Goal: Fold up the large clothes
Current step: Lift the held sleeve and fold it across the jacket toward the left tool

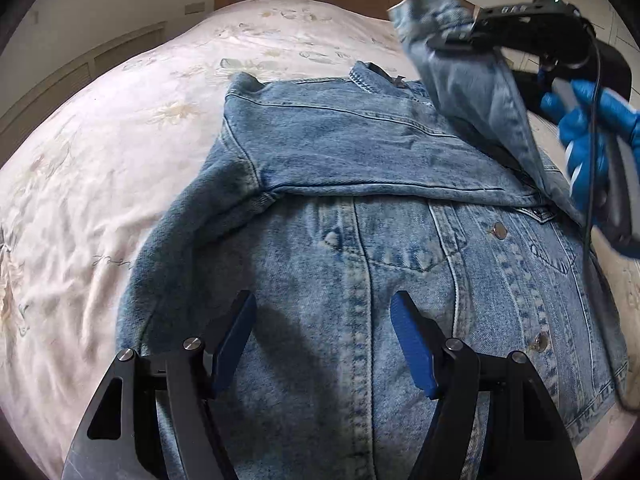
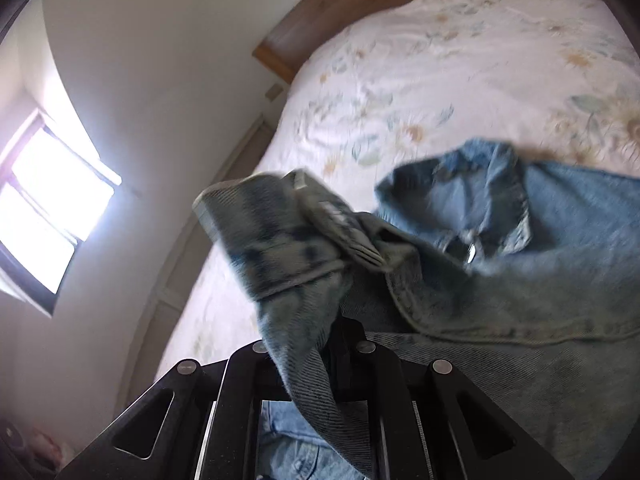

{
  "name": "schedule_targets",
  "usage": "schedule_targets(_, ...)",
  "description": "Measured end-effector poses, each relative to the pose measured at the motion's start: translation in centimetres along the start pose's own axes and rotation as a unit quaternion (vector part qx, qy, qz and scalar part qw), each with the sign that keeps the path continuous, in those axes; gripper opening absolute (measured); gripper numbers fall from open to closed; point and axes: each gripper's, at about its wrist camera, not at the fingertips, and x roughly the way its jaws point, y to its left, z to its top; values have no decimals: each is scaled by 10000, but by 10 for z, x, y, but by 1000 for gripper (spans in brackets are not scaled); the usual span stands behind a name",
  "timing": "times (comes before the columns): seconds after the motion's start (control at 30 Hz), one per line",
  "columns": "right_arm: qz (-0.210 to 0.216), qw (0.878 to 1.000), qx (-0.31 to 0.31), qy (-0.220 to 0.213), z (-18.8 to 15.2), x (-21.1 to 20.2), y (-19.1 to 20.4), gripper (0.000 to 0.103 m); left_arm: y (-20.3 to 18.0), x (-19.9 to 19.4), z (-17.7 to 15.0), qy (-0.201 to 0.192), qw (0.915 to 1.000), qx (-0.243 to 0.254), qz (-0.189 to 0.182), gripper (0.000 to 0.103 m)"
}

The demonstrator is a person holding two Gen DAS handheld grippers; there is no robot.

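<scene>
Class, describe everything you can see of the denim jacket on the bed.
The denim jacket is faded blue, stitched cotton-like fabric with metal buttons, chest pockets and a collar. It lies front up on the floral bedspread. One sleeve is folded across the chest; the other sleeve is lifted, pinched in the right hand-held gripper. The left hand-held gripper hovers open above.

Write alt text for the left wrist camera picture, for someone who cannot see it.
A blue denim jacket lies front-up on a floral bedspread, one sleeve folded across its chest. The open left gripper hovers over its lower part, while the right gripper, held by a blue-gloved hand, lifts the other sleeve at upper right.
</scene>
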Motion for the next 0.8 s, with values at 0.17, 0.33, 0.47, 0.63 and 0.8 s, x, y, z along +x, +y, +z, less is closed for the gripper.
schedule_targets(0.17,-168,9990,-196,353,-23,30,-4,12,8,-5,-3,-23,9999,-105,74,64)
schedule_targets(0.33,-241,9977,-398,486,-36,42,3,12,10,-7,-3,-73,9998,-152,98,64)
schedule_targets(0.47,-385,9958,-588,585,-42,54,10,13,8,-9,-4,-88,9998,-142,109,64)
schedule_targets(0.63,-947,9858,-1024,937,-66,75,18,14,9,-13,-5,-123,9997,-169,151,64)
schedule_targets(0.8,-1310,9767,-1320,1073,-76,85,23,21,12,-20,-5,-175,9994,-232,198,64)
